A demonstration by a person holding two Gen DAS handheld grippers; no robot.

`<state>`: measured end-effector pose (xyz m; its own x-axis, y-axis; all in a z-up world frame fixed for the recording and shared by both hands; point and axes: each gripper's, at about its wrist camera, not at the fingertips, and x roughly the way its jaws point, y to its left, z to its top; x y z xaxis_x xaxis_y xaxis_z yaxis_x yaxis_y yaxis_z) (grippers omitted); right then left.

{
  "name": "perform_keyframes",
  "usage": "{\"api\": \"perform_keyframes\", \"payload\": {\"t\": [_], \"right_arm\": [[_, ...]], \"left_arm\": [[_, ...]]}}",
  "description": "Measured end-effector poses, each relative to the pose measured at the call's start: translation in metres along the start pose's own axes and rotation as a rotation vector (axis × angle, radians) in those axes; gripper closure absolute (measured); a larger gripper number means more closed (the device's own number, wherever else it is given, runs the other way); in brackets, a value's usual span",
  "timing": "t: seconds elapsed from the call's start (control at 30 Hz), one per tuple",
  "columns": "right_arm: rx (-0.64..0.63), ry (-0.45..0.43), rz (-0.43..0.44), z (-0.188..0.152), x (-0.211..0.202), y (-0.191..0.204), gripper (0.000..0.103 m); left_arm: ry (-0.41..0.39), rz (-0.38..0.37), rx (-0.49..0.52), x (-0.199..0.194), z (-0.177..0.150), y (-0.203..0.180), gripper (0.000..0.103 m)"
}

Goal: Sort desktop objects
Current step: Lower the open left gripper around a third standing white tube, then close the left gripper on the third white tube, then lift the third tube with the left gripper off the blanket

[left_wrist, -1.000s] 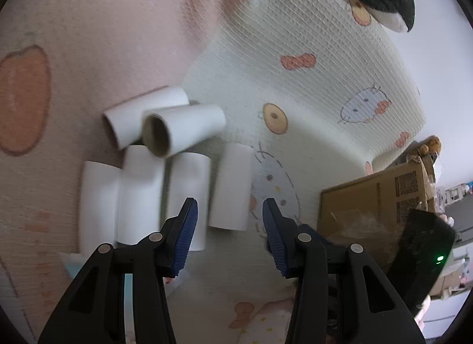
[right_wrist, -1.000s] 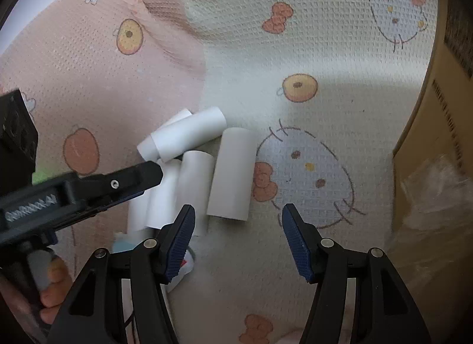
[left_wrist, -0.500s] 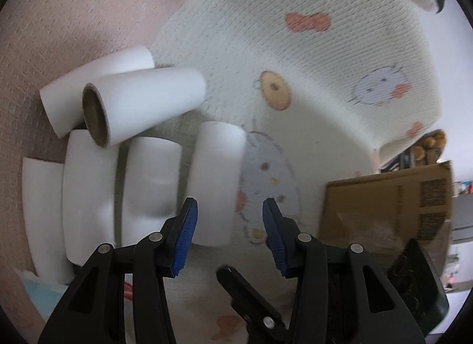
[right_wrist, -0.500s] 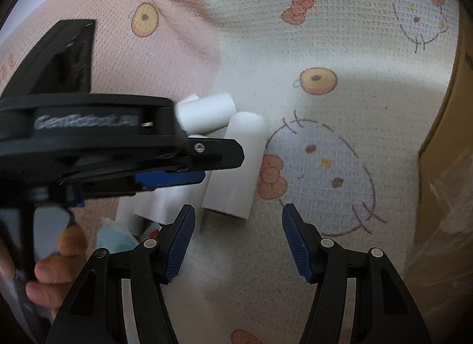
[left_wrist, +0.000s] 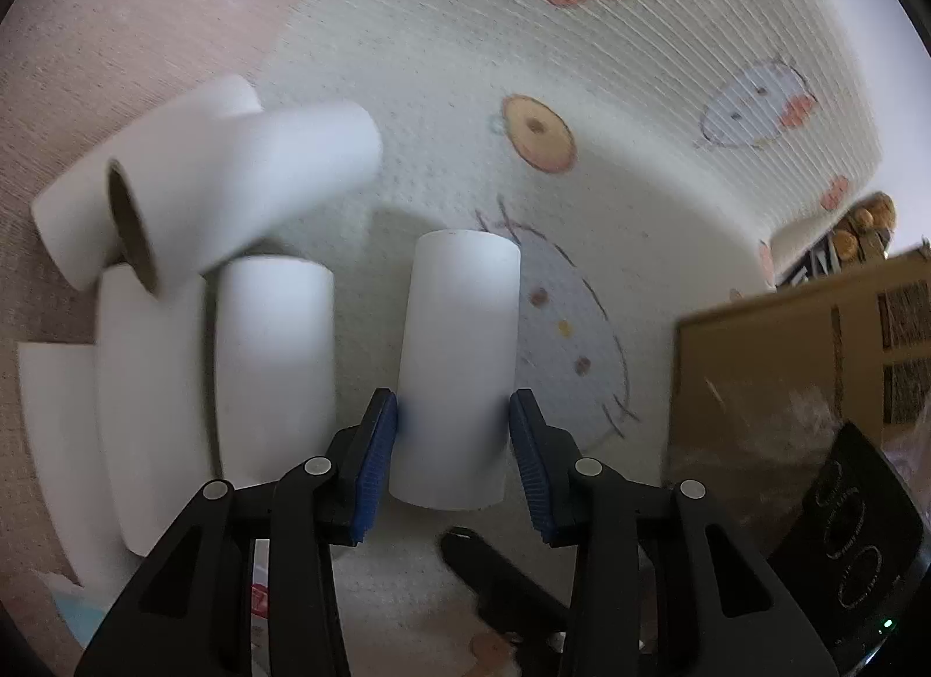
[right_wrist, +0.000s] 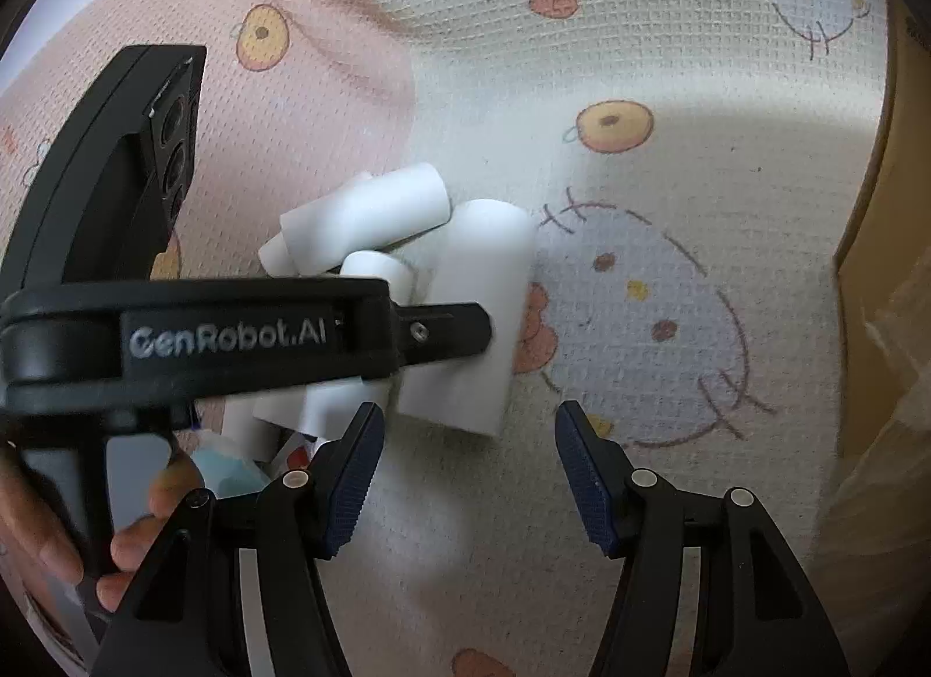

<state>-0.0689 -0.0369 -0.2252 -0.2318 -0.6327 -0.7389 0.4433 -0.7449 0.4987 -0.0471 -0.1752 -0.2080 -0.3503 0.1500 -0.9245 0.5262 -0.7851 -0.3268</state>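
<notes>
Left wrist view: closing on the white roll

Left wrist view shows my left claw (left_wrist: 454, 432) closing around one white roll (left_wrist: 459, 351). The roll sits between the blue pads (left_wrist: 378, 444). I cannot tell if both pads press it yet. It lies flat on the cartoon blanket (left_wrist: 611, 112), a bit apart from the other rolls (left_wrist: 273, 362) on its left. Its long side points straight away from my claw, so I grab it across the short way. I think I should squeeze softly, because a hollow roll may squash. I should lift straight up and not bump the neighbours. My right claw (right_wrist: 465, 479) is partly open and holds nothing, near the same roll.
</notes>
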Motion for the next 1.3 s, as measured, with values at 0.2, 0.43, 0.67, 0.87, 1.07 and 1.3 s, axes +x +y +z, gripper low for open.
{"api": "perform_keyframes", "payload": {"t": [0.2,0.43,0.67,0.87,1.07,1.3], "right_arm": [[0.004,0.019,0.013,-0.007,0.003,-0.002,0.045],[0.011,0.046,0.035,-0.017,0.011,-0.007,0.045],[-0.027,0.037,0.019,-0.019,0.009,-0.005,0.045],[-0.045,0.033,0.016,-0.020,0.011,-0.003,0.045],[-0.013,0.038,0.038,-0.017,0.010,-0.005,0.045],[-0.082,0.028,0.018,-0.008,-0.001,0.016,0.045]], "left_arm": [[0.044,-0.076,-0.007,0.002,-0.012,0.002,0.059],[0.046,-0.060,-0.026,-0.003,-0.027,0.006,0.059],[0.075,-0.089,-0.062,-0.004,-0.027,0.012,0.058],[0.069,-0.118,-0.110,0.002,-0.024,0.017,0.054],[0.016,-0.079,-0.048,-0.002,-0.029,0.005,0.059],[-0.054,-0.005,0.012,-0.030,-0.031,0.003,0.082]]}}
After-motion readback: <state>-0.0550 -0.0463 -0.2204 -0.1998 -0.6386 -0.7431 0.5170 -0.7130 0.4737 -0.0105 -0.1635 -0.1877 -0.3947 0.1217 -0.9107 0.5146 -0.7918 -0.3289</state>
